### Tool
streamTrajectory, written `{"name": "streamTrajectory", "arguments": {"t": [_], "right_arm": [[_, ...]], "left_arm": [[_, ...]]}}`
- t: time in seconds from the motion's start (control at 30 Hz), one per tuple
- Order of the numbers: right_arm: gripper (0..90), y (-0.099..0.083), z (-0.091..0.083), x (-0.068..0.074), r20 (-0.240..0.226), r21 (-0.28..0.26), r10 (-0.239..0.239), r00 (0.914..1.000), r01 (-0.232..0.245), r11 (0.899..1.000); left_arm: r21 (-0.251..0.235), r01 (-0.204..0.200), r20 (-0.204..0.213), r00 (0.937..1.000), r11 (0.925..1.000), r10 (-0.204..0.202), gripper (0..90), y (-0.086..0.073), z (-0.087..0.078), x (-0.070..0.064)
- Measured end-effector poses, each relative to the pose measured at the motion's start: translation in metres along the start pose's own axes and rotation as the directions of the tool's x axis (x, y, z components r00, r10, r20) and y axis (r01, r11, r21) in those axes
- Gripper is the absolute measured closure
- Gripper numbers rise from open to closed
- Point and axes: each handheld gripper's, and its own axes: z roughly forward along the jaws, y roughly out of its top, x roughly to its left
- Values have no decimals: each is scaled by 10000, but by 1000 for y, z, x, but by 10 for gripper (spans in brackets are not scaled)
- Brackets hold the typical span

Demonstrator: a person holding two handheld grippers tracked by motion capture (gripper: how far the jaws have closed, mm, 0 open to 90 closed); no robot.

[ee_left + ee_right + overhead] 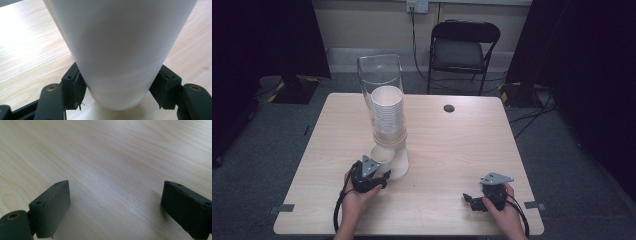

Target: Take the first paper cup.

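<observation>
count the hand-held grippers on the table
2. The left black hand-held gripper sits at the near left, jaws around the white paper cup. The right black hand-held gripper rests open at the near right.

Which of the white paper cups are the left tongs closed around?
The lone paper cup standing on the table below the dispenser, gripped by the left tongs, not the nested stack above.

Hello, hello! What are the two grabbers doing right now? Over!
Left gripper clamped on white paper cup beside cup dispenser. Right gripper open over bare table. Nothing in the way. Over.
</observation>
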Motion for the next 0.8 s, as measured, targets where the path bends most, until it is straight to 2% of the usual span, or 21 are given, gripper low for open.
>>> {"name": "streamTrajectory", "arguments": {"t": [0.07,0.23,0.27,0.33,0.47,0.6,0.8], "right_arm": [[79,0,0,0,-32,10,-28,10000,28,10000],[82,0,0,0,26,-6,-47,10000,47,10000],[81,0,0,0,18,-5,-18,10000,18,10000],[81,0,0,0,32,-5,-29,10000,29,10000],[81,0,0,0,21,-4,-23,10000,23,10000],[81,0,0,0,31,-6,-31,10000,31,10000],[81,0,0,0,17,-5,-28,10000,28,10000]], "left_arm": [[-112,192,20,9998,9998,-191,356,-7,-3,5],[-215,176,-165,9997,9996,-180,352,-21,-10,8],[-231,356,-167,9992,9991,-360,352,-24,-12,10],[-172,433,-287,9986,9989,-438,352,-28,-16,14],[-325,645,-420,9969,9974,-658,350,-32,-22,21],[-416,650,-632,9957,9970,-676,348,-34,-27,30],[-493,1149,-969,9881,9922,-1193,346,-38,-30,44]]}}
